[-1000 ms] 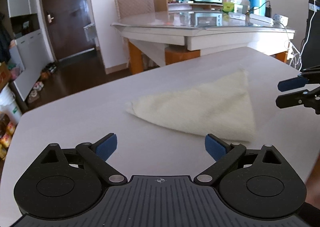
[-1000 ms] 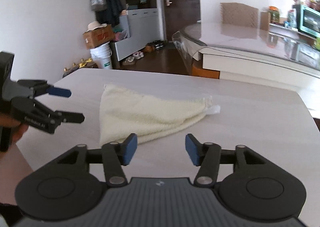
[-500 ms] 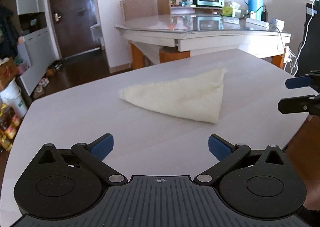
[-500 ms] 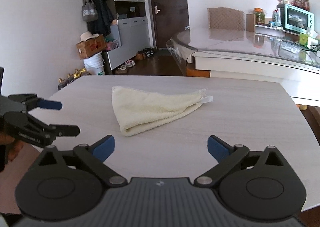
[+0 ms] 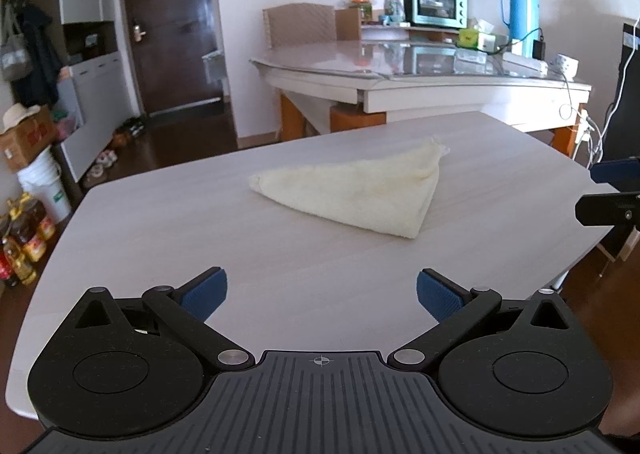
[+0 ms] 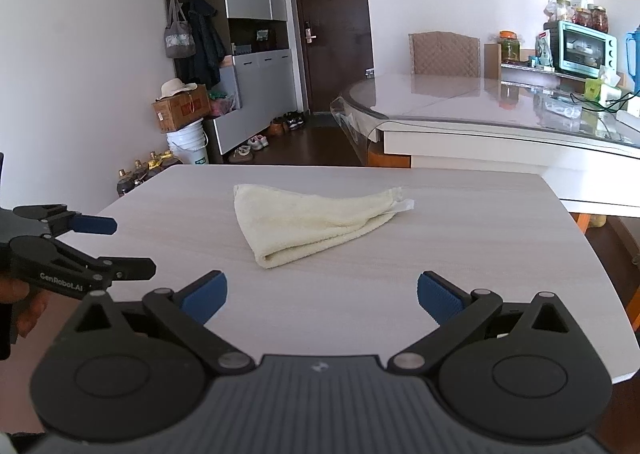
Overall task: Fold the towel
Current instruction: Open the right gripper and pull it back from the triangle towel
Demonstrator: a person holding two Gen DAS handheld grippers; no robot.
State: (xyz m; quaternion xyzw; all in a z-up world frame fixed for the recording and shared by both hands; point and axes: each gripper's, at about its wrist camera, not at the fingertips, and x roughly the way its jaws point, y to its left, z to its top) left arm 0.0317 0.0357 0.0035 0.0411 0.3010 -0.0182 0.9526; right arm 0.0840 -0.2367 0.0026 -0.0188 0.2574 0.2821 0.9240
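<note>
Pale wood-grain counter (image 6: 460, 254) is filling the foreground of a lived-in room, with a dark door and a glass-topped dining table (image 5: 420, 69) standing behind. On the left, the left tool (image 5: 322, 292) is hanging over the near edge with its blue pads spread wide and nothing between them. At the centre, the towel (image 5: 360, 193) is lying flat in a folded triangle, well apart from both tools. On the right, the right tool (image 6: 322, 294) is now standing fully open and empty, having widened over the last second. Both tools have been pulling back from the cloth, which suggests the fold is finished and released.
</note>
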